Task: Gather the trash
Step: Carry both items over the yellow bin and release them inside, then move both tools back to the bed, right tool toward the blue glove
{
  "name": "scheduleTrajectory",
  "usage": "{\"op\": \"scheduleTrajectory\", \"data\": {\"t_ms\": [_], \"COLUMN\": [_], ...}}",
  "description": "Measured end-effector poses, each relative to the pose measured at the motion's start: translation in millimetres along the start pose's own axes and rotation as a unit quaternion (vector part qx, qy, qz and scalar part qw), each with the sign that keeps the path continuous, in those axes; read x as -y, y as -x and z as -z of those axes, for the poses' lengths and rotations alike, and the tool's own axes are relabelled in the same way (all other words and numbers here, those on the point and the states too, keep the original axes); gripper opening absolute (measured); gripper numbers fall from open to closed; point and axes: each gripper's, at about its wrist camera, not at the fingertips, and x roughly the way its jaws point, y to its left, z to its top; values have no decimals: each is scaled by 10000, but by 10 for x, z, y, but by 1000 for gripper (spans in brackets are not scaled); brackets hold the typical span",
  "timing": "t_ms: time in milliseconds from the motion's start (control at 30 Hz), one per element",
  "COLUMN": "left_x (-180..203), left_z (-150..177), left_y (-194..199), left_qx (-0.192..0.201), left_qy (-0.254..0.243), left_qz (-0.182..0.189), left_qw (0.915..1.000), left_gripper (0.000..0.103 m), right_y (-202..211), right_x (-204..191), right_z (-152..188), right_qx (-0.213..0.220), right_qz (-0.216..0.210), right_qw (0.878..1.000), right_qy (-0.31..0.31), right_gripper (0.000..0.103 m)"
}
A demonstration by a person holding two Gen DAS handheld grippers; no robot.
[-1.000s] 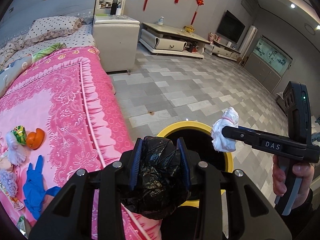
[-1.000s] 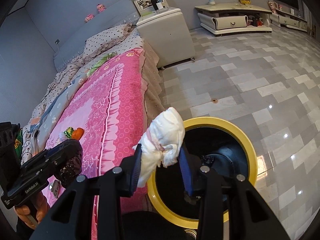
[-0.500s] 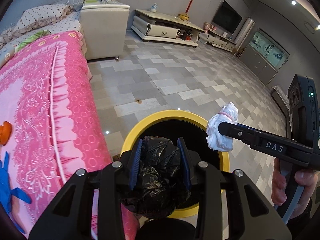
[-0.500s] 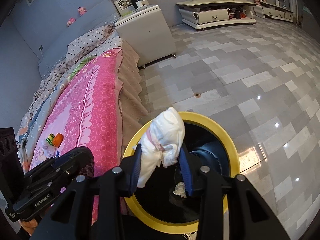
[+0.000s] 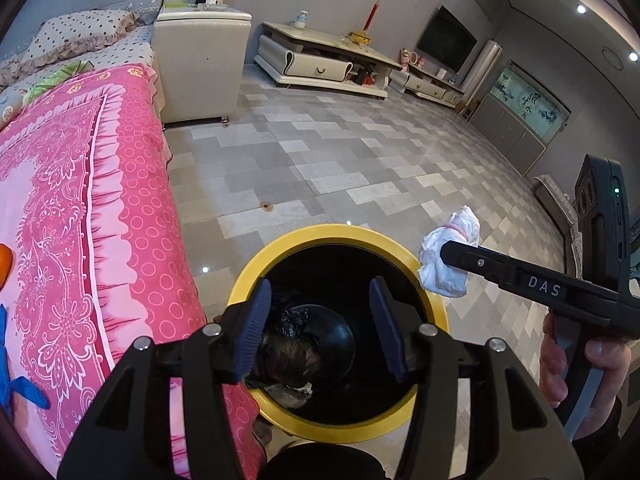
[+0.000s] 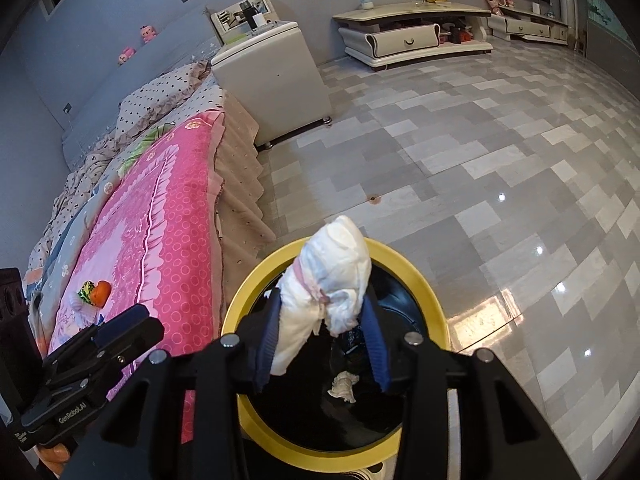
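A black bin with a yellow rim [image 5: 336, 232] stands on the floor beside the bed. My left gripper [image 5: 322, 328] hangs over it; its jaws are opening, with nothing between the blue pads. The black plastic bag [image 5: 288, 356] shows blurred below them, inside the bin. My right gripper [image 6: 320, 344] is above the same yellow rim [image 6: 436, 312]. A white crumpled wad [image 6: 332, 280] with a pink band stands between its pads, still touching both as the jaws start opening. In the left wrist view that wad [image 5: 450, 256] sits at the right gripper [image 5: 448, 254], over the bin's right edge.
A paper scrap [image 6: 344, 386] lies in the bin. The pink bedspread [image 5: 80, 220] fills the left, with an orange item [image 6: 100, 292] and a blue glove [image 5: 16, 392] on it. A cream cabinet [image 5: 200, 64] and grey tiled floor [image 5: 360, 168] lie beyond.
Both grippers came down over the bin. The left jaws spread and the black bag dropped from them into the bin. The right jaws widened slightly around the white wad.
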Motion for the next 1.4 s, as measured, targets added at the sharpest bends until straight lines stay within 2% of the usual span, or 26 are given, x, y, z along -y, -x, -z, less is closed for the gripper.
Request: {"op": "scheduleTrajectory", "data": {"t_ms": [67, 300, 600, 767, 900, 1400], "left_x": [0, -132, -540, -884, -1165, -2194], "left_z": [16, 43, 126, 193, 263, 566], "left_y": [50, 256, 615, 897, 1128, 1917], "left_qx": [44, 209, 354, 469, 552, 691], "left_qy": [-13, 19, 169, 307, 442, 1029], "left_qz": [4, -156, -675, -1026, -1285, -2157], "left_qw": [10000, 9997, 9969, 9931, 9892, 9686], "left_gripper": [58, 71, 80, 82, 82, 82], "right_y": [17, 75, 64, 59, 75, -32], "right_x": [10, 26, -154, -469, -795, -2008], "right_z": [10, 57, 126, 153, 168, 303], "right_qx": [6, 21, -112, -211, -213, -500], "right_qz": [42, 171, 23, -202, -403, -1194], "right_qw": [10000, 9998, 9999, 9994, 9976, 9822], "right_qy": [-24, -135, -76, 208, 514, 1365], "right_gripper": [41, 56, 57, 58, 65, 66]}}
